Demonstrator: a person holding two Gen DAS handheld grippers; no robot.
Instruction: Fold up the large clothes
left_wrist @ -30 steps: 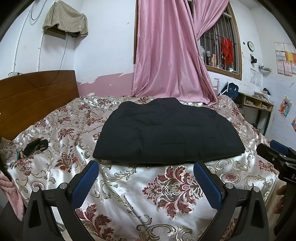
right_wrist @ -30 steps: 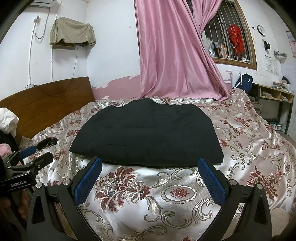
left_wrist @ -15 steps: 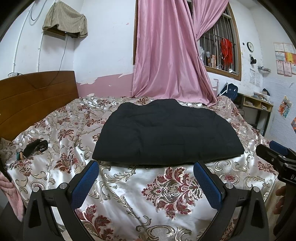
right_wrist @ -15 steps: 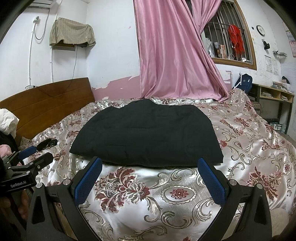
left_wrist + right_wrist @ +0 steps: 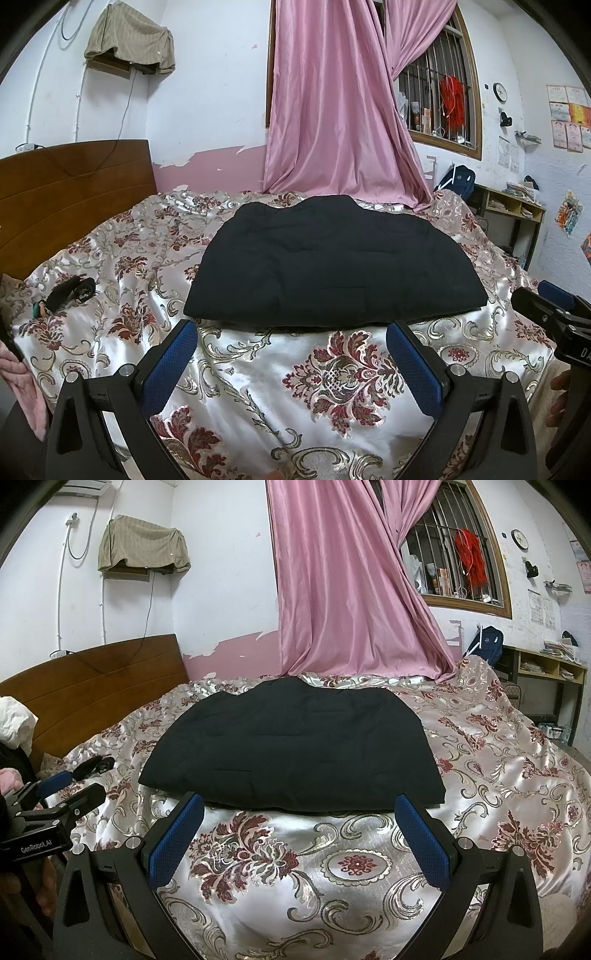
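A large black garment (image 5: 332,262) lies folded into a flat block in the middle of the bed; it also shows in the right wrist view (image 5: 295,746). My left gripper (image 5: 291,332) is open and empty, held just short of the garment's near edge. My right gripper (image 5: 299,805) is open and empty, also just short of that edge. The right gripper shows at the right edge of the left wrist view (image 5: 554,306). The left gripper shows at the left edge of the right wrist view (image 5: 62,790).
The bed has a shiny floral cover (image 5: 325,373) and a wooden headboard (image 5: 74,192) on the left. A small dark object (image 5: 70,291) lies on the cover at left. A pink curtain (image 5: 332,110) hangs behind; a shelf unit (image 5: 513,210) stands at right.
Both grippers have stayed open and almost still; the view has shifted only slightly. The garment has not moved.
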